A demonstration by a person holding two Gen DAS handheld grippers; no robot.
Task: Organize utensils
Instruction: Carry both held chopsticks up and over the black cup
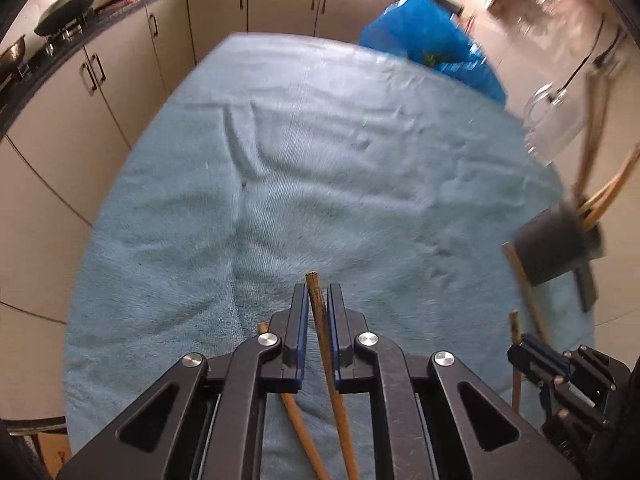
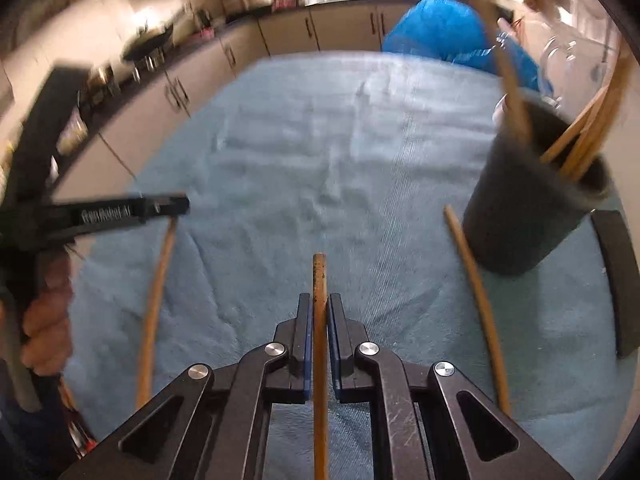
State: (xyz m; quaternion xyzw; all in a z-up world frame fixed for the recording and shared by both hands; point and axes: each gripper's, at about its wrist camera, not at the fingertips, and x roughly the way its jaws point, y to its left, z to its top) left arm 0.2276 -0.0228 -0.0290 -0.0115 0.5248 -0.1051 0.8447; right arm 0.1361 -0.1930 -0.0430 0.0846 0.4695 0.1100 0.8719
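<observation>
My left gripper is shut on a wooden chopstick above the blue towel. In the right wrist view that gripper shows side-on at the left, its chopstick hanging down. My right gripper is shut on another chopstick; the left wrist view has it at the lower right with its stick. A dark holder cup at the right holds several chopsticks. A loose chopstick lies beside it. One more chopstick lies under my left gripper.
A clear glass mug stands behind the cup. A blue bag sits at the far end of the towel. A dark flat object lies at the right edge. Kitchen cabinets run along the left.
</observation>
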